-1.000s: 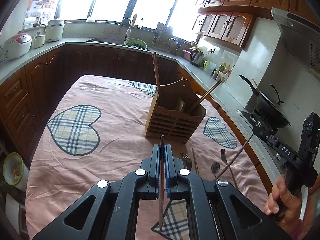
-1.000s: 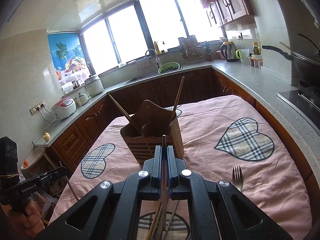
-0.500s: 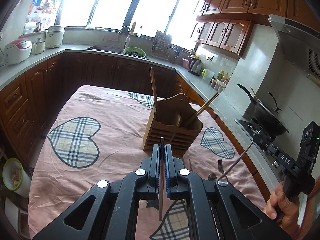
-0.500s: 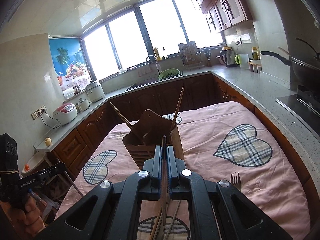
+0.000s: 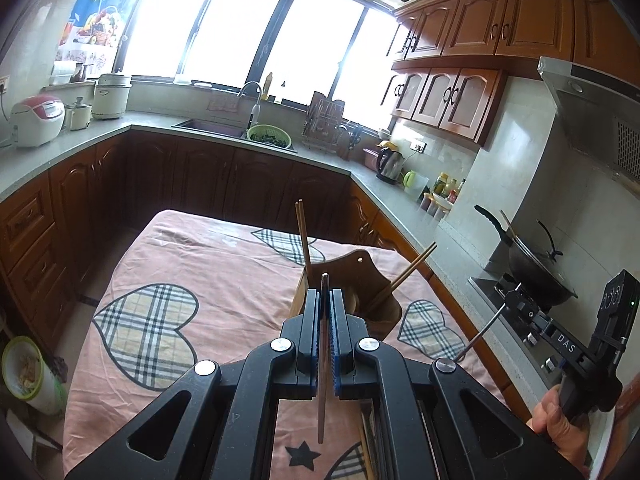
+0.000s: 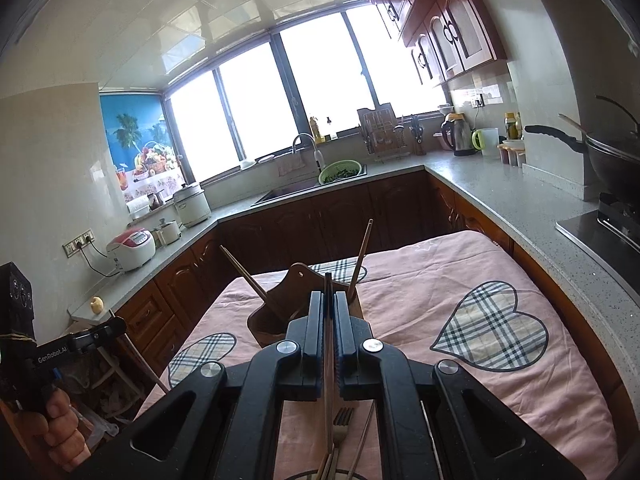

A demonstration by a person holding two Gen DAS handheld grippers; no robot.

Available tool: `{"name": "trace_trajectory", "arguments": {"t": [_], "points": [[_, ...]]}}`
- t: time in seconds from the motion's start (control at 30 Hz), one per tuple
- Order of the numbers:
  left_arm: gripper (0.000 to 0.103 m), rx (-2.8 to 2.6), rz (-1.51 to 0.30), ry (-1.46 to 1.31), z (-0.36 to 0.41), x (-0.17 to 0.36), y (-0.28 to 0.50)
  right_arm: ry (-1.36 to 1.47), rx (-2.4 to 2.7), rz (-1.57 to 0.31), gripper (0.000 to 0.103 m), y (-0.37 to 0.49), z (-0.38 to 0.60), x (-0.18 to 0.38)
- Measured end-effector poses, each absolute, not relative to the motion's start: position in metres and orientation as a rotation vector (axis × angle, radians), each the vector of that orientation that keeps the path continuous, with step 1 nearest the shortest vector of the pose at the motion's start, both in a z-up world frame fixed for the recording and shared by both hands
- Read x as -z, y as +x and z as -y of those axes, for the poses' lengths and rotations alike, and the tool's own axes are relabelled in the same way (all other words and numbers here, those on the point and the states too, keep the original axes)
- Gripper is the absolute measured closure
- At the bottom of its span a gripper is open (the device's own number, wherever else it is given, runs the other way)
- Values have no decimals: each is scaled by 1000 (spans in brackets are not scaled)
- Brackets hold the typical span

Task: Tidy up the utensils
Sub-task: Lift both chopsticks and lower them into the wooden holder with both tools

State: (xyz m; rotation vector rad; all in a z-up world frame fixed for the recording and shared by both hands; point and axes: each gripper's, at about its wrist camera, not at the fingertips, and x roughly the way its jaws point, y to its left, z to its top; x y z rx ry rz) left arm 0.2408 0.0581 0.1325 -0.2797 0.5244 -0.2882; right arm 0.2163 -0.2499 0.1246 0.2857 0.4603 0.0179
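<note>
Both raised: left gripper [image 5: 325,304] clamps a chopstick [image 5: 322,360], right gripper [image 6: 329,304] another chopstick [image 6: 329,360]. Holder [image 5: 352,292] just ahead, below. Risk: thin sticks pivot in the clamp, miss the slot.

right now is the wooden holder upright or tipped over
Upright: the wooden holder stands on the pink cloth, its chopsticks poking up and out.
</note>
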Motion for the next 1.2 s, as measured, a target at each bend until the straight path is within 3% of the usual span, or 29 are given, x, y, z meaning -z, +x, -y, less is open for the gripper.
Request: {"name": "trace_trajectory", "arguments": {"t": [0.37,0.67,1.2], "points": [[100,278,-410,-276,-45,-156,292,282,3,-357,99,257,256,-154],[100,240,-370,-294,-31,-144,345,296,34,-303,99,297,264,-162],[100,185,-492,-325,2,-63,428,336,78,-434,99,327,262,-75]]}}
